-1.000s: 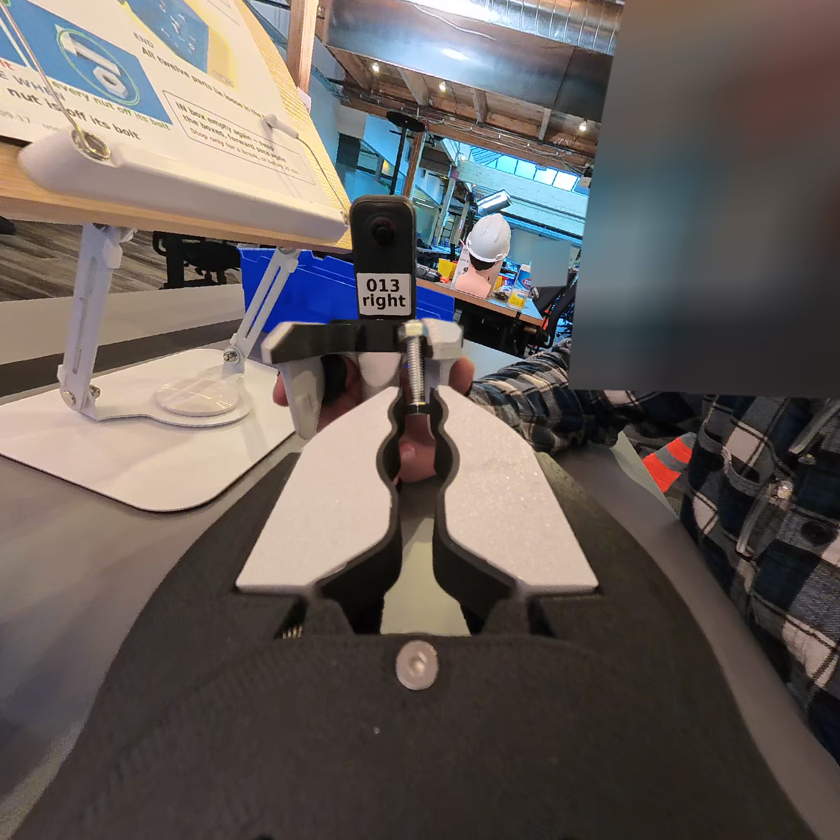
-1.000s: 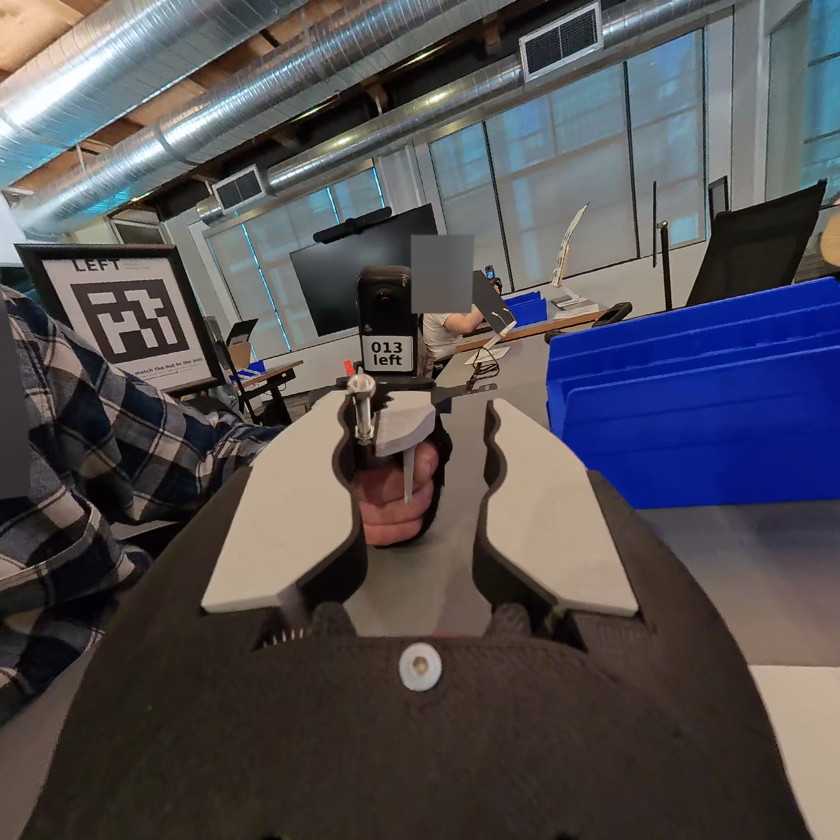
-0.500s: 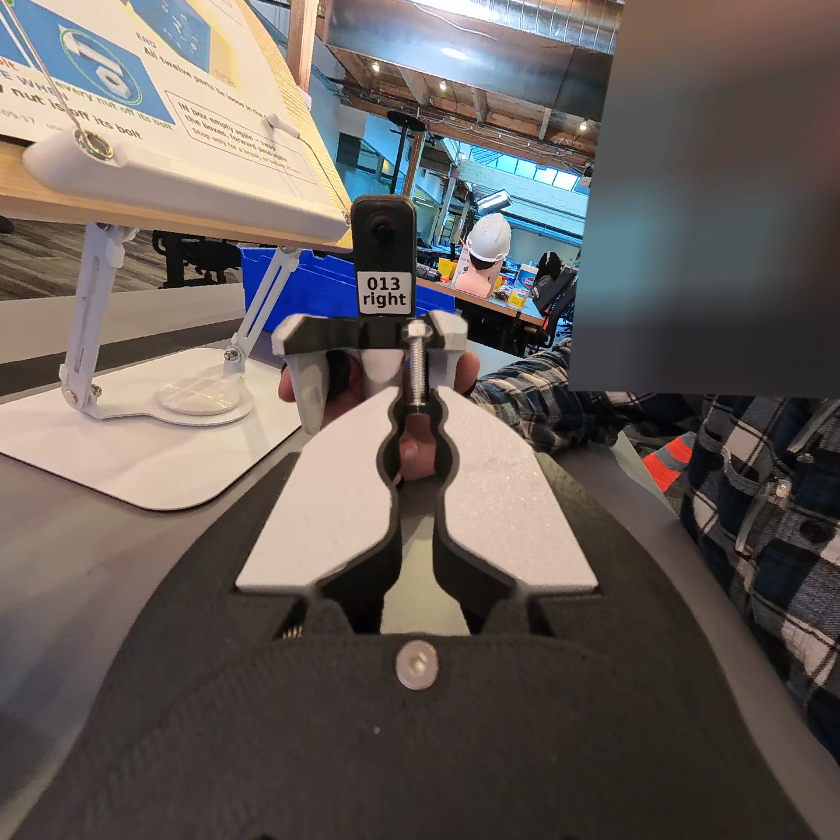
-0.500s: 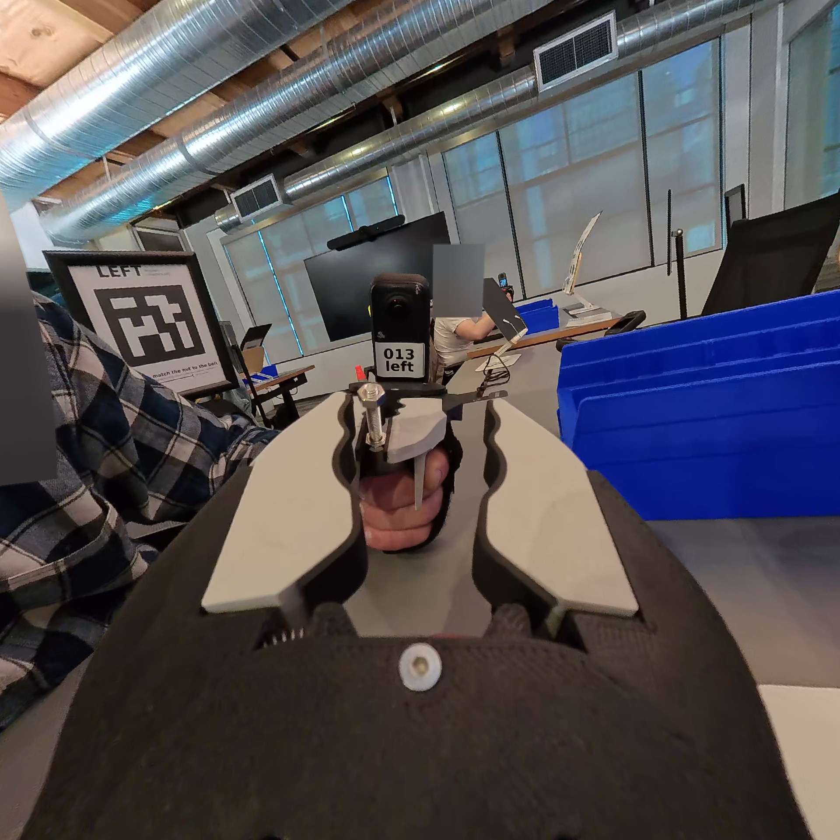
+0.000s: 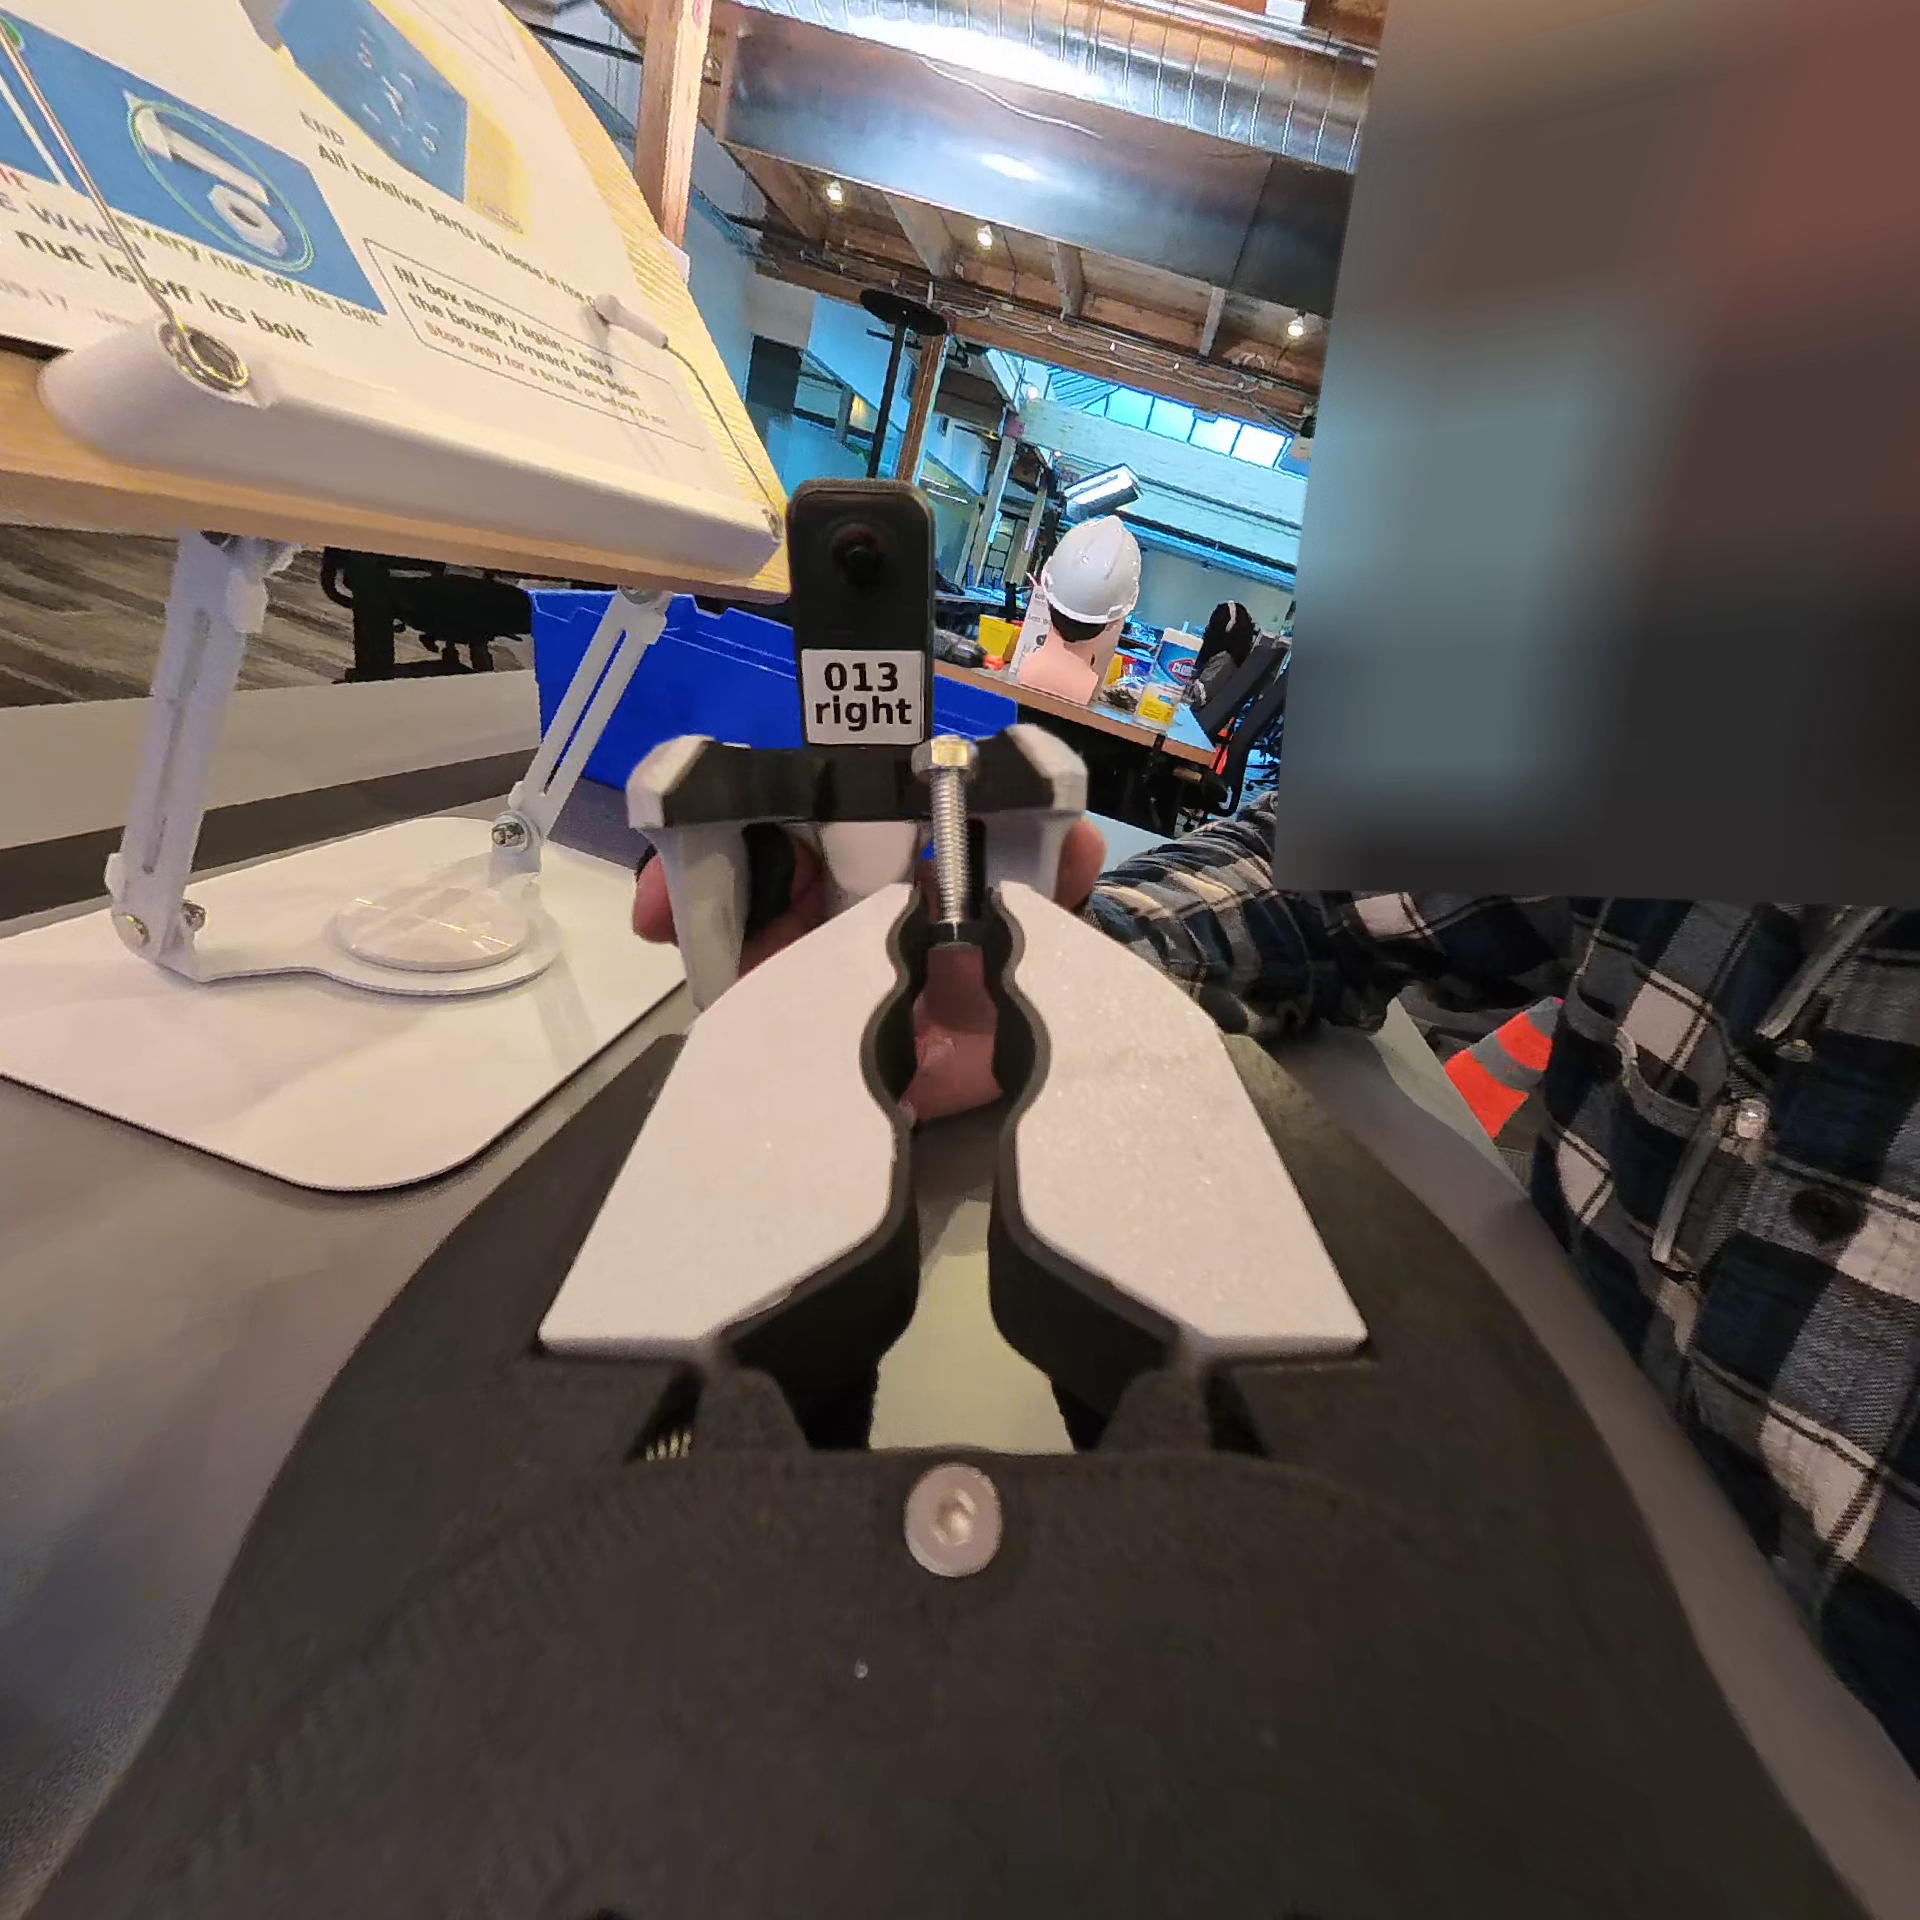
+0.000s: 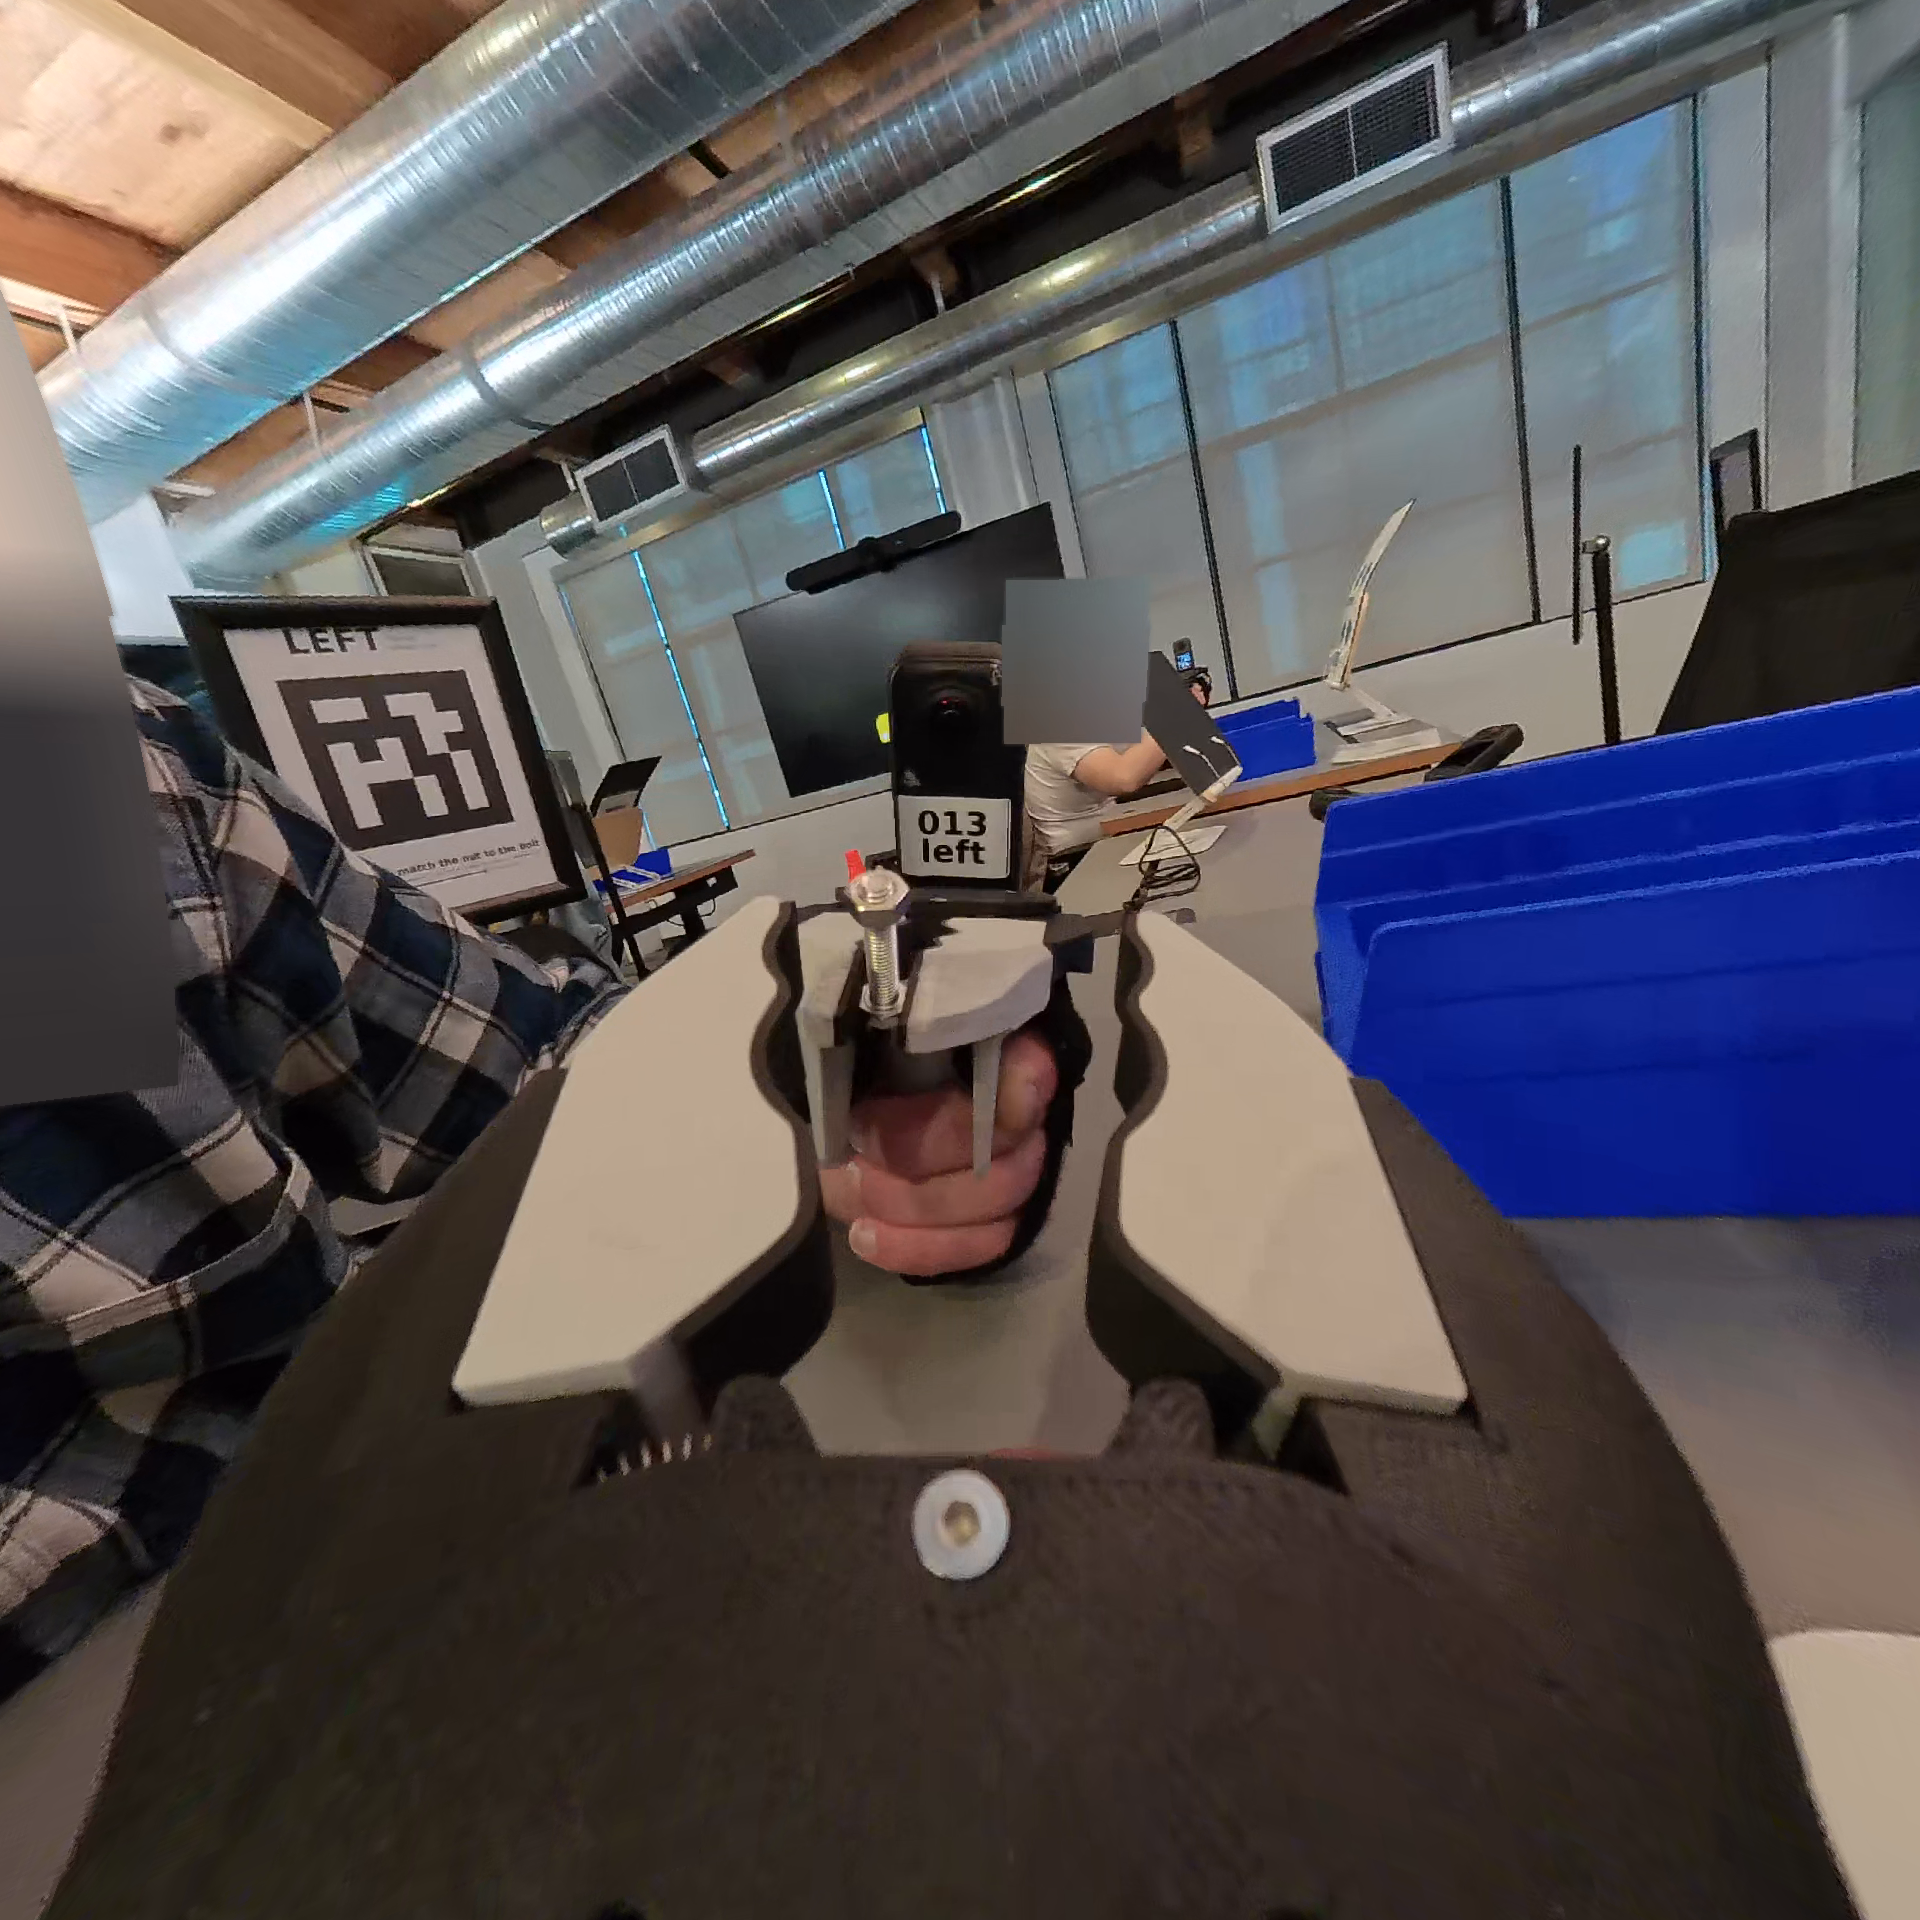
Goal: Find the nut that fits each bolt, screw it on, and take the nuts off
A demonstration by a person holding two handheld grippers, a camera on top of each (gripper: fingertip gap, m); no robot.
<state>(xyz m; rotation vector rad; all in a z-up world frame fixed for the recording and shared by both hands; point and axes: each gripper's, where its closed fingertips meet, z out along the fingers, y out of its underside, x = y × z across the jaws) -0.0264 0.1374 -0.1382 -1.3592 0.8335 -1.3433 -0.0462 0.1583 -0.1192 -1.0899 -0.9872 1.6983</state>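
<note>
My left gripper (image 5: 951, 914) is shut on a dark hex nut (image 5: 951, 932) at the lower end of a silver bolt (image 5: 950, 831). The bolt stands upright with its hex head (image 5: 943, 755) on top. The right wrist view shows the same bolt (image 6: 881, 951) rising from the left gripper's fingertips (image 6: 977, 997). My right gripper (image 6: 956, 920) is open and holds nothing. Its fingers (image 6: 675, 1143) stand on either side of the bolt without touching it. It faces me in the left wrist view (image 5: 862, 790), just behind the bolt.
A blue bin (image 6: 1621, 966) stands on the grey table to the right. A document stand with an instruction sheet (image 5: 312, 312) sits on its white base (image 5: 260, 1029) to the left. A person's plaid sleeve (image 5: 1714, 1143) is close by. A framed marker sign (image 6: 384, 748) stands behind. Both grippers' tips are close together, under 4 cm apart.
My right gripper has opened a little wider and shifted, so the bolt now stands between its fingers instead of against one of them. My left gripper keeps its hold.
</note>
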